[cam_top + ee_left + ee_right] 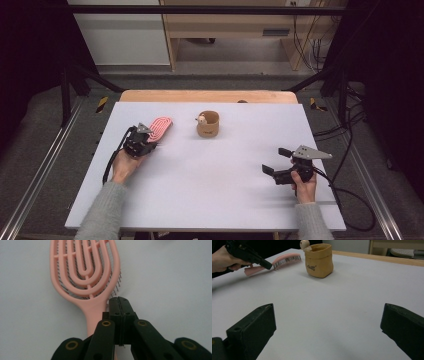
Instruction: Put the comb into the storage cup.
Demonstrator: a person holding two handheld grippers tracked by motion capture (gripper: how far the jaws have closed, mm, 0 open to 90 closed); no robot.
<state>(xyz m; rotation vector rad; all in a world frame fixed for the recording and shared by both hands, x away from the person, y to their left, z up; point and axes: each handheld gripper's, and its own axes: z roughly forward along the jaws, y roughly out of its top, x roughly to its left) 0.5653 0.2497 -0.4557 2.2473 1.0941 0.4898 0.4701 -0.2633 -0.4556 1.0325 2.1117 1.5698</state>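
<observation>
While the white worktop [200, 170] carries everything, a tan pouch [208, 124] stands near its far middle and a pink hairbrush [159, 127] lies flat to the left. The left tool [118, 299] sits clenched just beside the brush's neck, gripping nothing; the right tool [274, 161] hangs released, well apart.

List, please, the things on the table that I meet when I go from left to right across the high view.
Left gripper → pink hairbrush → tan pouch-shaped cup with a small figure at its rim → right gripper, its fingers apart.
</observation>
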